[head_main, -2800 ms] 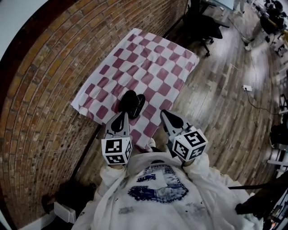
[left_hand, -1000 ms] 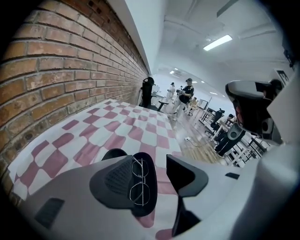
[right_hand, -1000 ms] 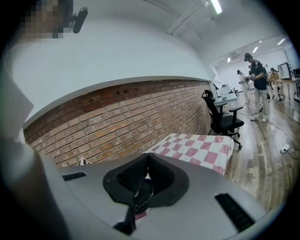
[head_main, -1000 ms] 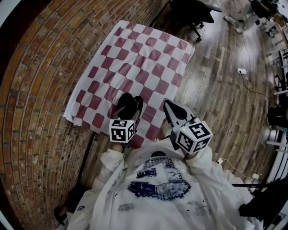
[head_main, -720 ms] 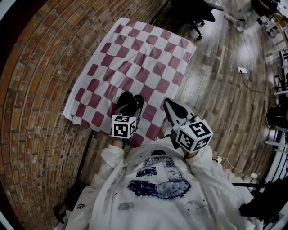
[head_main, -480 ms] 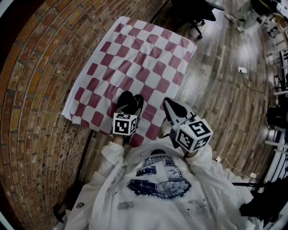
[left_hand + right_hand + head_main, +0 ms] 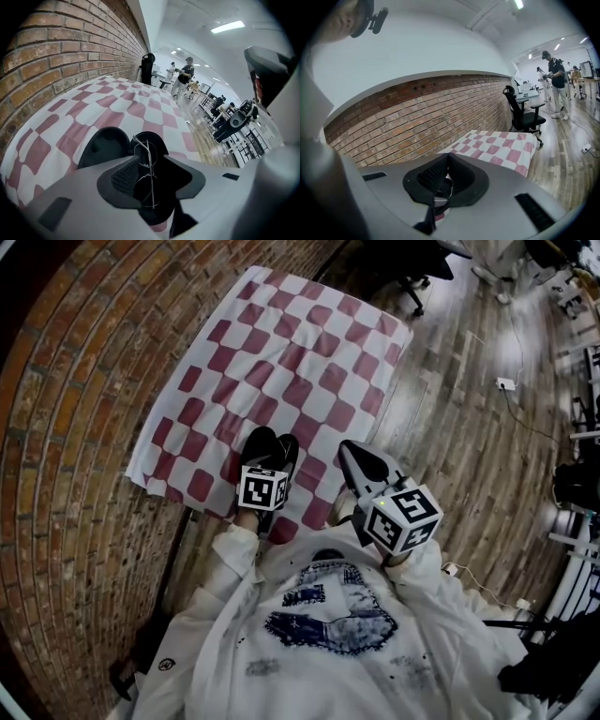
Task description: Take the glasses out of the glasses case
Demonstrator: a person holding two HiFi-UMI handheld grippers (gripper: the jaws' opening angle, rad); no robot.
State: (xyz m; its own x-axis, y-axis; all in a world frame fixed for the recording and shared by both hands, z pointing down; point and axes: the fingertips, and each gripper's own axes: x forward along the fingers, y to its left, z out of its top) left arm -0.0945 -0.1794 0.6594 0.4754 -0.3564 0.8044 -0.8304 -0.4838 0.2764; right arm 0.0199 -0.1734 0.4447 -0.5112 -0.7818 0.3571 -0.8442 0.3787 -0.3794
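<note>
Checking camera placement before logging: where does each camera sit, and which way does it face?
Head view: on the person's head, looking steeply down at the checkered cloth and open glasses case; shows left gripper, right gripper and white top.
Left gripper view: on the left gripper, aimed down along its jaws, which have just been closing, the glasses between them not clamped.
Right gripper view: on the right gripper, facing across the cloth toward the brick wall; jaws together.
Shared: head and left gripper views show the glasses case.
</note>
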